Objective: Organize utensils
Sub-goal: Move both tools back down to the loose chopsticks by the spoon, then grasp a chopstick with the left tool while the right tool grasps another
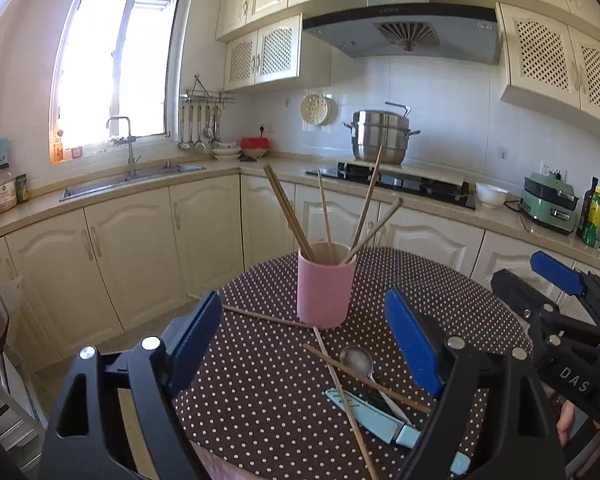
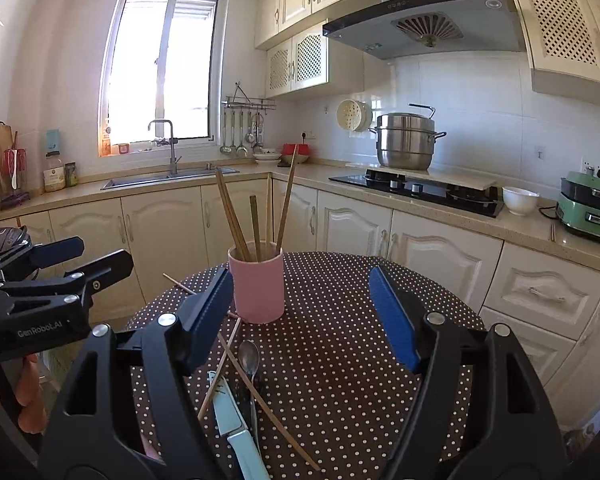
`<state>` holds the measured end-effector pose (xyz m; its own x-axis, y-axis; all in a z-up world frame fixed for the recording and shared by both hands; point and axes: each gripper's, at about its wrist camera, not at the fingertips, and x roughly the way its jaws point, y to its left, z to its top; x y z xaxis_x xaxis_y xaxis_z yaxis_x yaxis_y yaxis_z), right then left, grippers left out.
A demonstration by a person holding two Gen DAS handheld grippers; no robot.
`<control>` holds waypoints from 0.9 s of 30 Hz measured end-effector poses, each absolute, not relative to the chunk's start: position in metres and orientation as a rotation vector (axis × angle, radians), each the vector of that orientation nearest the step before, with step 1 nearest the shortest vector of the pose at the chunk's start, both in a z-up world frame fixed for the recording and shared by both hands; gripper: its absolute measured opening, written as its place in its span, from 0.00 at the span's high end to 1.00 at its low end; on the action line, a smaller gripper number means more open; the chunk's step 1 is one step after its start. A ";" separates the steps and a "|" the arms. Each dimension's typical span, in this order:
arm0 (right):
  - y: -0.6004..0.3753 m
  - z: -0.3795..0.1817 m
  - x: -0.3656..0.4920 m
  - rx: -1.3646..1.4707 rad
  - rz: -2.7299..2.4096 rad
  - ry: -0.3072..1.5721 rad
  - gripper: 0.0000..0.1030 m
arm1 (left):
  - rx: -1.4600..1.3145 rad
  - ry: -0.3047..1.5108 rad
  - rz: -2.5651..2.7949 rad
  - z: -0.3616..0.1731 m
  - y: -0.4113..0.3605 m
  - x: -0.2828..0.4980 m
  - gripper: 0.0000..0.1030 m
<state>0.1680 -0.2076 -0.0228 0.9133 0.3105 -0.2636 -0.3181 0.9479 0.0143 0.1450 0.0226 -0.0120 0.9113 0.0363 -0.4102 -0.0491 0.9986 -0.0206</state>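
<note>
Chopsticks (image 1: 336,376) cross spoon (image 1: 356,360) and knife (image 1: 374,416) before pink cup (image 1: 326,288); both hand-held grippers gape empty.

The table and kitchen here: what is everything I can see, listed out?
table: one, brown cloth with white dots, in front
cup: one, pink, upright on the table
chopsticks in cup: about five, wooden
loose chopsticks: at least three, wooden, crossed on the cloth
spoon: one, metal, under the crossed chopsticks
knife: one, pale blue, at the near table edge
pot: one, steel, on the stove
bowl: one, white, on the counter
cooker: one, green, right counter
left gripper: black, blue pads, open
right gripper: same, open
</note>
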 end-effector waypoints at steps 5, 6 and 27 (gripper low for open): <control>-0.211 -0.046 0.175 -0.031 0.319 0.338 0.32 | -0.091 0.655 -0.016 -0.050 0.031 0.176 0.20; -0.212 -0.052 0.178 -0.030 0.316 0.361 0.32 | -0.109 0.710 -0.026 -0.059 0.032 0.183 0.20; -0.228 -0.116 0.230 -0.001 0.343 0.622 0.32 | -0.234 1.116 -0.126 -0.158 0.013 0.256 0.86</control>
